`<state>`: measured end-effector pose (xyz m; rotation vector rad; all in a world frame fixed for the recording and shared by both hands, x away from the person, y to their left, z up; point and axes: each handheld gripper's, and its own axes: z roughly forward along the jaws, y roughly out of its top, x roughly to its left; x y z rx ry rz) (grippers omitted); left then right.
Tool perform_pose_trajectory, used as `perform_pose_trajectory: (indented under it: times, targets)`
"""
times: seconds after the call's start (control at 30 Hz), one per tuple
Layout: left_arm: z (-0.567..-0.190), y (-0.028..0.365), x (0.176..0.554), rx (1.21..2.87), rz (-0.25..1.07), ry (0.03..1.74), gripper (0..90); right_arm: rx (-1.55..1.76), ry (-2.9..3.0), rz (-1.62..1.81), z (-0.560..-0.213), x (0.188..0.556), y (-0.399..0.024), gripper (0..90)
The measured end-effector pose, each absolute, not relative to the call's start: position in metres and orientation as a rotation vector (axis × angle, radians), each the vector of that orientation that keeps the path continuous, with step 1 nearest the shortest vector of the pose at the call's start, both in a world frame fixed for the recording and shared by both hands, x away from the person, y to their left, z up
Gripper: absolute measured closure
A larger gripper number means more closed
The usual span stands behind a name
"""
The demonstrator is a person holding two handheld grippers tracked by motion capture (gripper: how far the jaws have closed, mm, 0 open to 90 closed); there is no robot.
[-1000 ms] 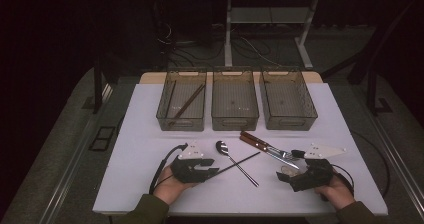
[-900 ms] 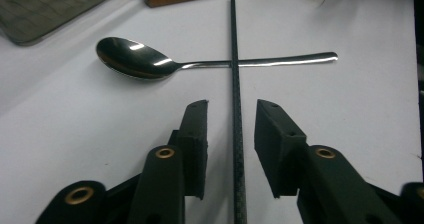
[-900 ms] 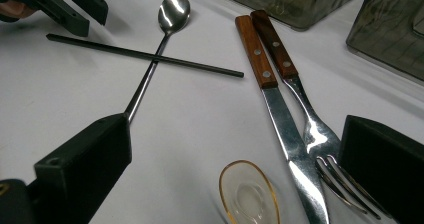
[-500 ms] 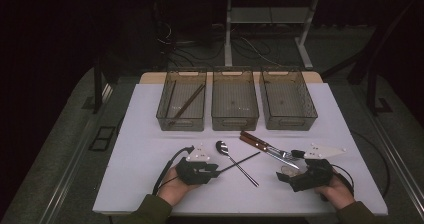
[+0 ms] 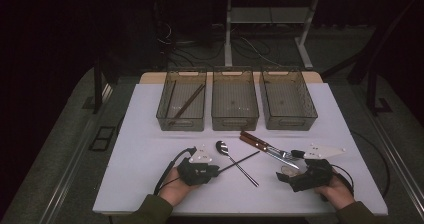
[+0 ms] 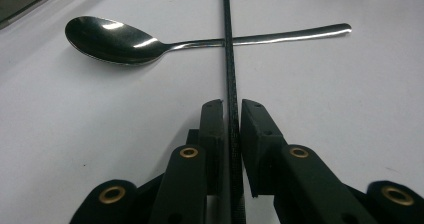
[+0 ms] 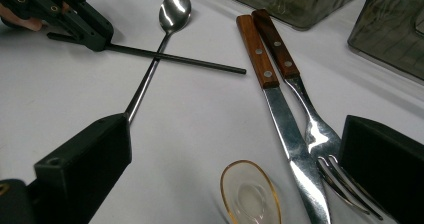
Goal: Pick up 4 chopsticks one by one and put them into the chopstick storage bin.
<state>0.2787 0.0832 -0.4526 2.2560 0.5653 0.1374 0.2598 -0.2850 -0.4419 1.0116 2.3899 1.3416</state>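
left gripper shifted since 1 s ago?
Yes. In the high view the left gripper has edged right toward the spoon, and its jaws have just been closing around the black chopstick.

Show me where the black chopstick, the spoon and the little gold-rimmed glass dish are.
black chopstick (image 6: 229, 54), left gripper view, on its shaft ahead of the jaws.
spoon (image 6: 112, 40), left gripper view, on its bowl.
gold-rimmed glass dish (image 7: 248, 193), right gripper view, on its hollow centre.
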Motion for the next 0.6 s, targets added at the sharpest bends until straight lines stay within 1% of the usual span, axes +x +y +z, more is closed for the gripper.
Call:
perform_pose_trajectory:
  times: [0.17, 0.6]
  targets:
    - [-0.4523, 0.0824, 0.2786, 2.260, 0.125, 0.571, 84.2, 1.010, 2.391, 1.340, -0.4419, 0.2598, -0.2850, 0.7]
    - [-0.4514, 0.0828, 0.2799, 2.261, 0.114, 0.578, 85.4, 1.010, 2.391, 1.341, -0.4419, 0.2597, -0.2850, 0.6]
